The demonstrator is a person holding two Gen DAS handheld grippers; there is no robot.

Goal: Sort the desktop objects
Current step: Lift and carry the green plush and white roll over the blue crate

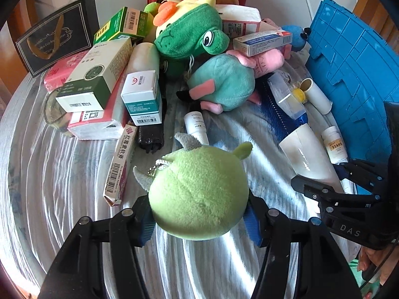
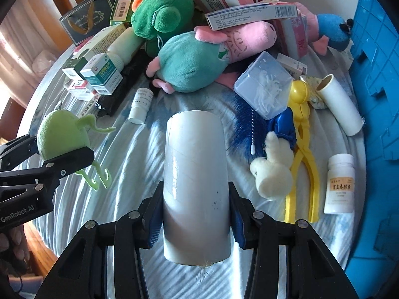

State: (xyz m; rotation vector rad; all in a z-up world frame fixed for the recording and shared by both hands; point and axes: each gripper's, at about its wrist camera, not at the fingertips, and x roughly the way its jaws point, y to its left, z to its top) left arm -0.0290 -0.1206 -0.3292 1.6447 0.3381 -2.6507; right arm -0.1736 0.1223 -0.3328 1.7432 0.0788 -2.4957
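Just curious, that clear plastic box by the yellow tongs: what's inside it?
The clear box holds a tangle of small white pieces, seen through the lid. What they are is too small to tell, and anything beneath them is hidden.

Left gripper: my black linked fingers, silver rivets, ribbed blue pads.
Right gripper: same black frame, blue pads.
Markings: white "DAS", "GenRobot.AI".
Cable: thin, black.

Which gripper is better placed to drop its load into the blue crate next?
Right, probably: the right gripper holds the white roll beside the blue crate; the left gripper holds the green plush, farther away.
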